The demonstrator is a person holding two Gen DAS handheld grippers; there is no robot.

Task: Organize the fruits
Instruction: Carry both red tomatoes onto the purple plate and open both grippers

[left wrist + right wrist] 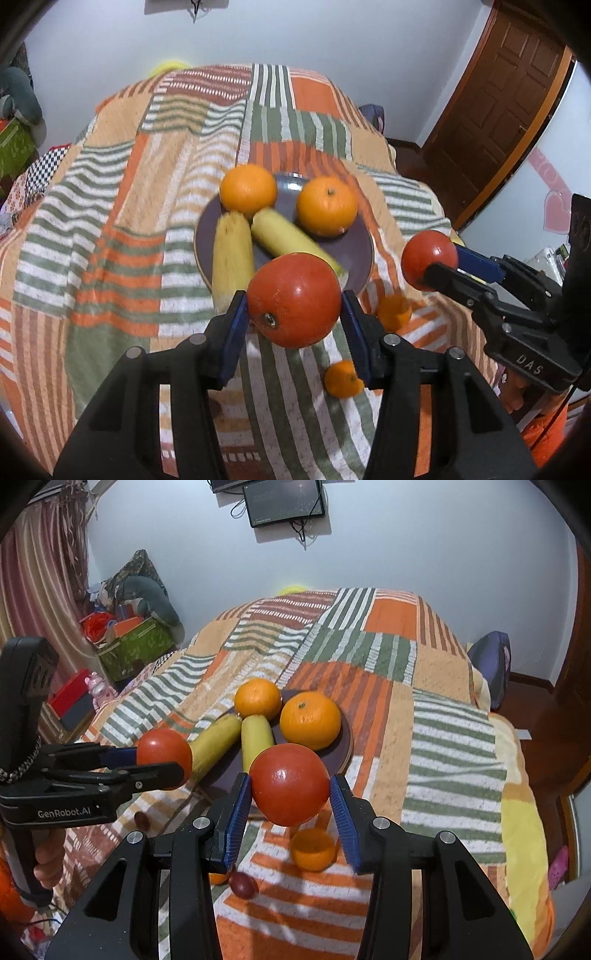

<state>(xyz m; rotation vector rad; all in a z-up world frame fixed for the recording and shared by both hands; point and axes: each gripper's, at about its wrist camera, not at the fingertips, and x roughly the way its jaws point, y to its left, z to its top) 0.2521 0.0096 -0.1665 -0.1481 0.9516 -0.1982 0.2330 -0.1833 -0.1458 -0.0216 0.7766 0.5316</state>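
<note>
Pale blue-white walls point(406, 535) are closing in the rm. A bed w/ striped patchwork cover point(110, 221) in orange, green & cream is filling the middle. Dark wood door point(491, 122) is standing at right, dark wood floor point(535, 723) running below. Striped curtain point(40, 572) is hanging at left; a dark screen point(284, 500) w/ cables is sitting on the wall; a green box point(136, 646) of clutter is sitting by the curtain.

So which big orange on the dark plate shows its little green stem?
The big orange on the plate's right side; the left big orange shows only plain peel.
</note>
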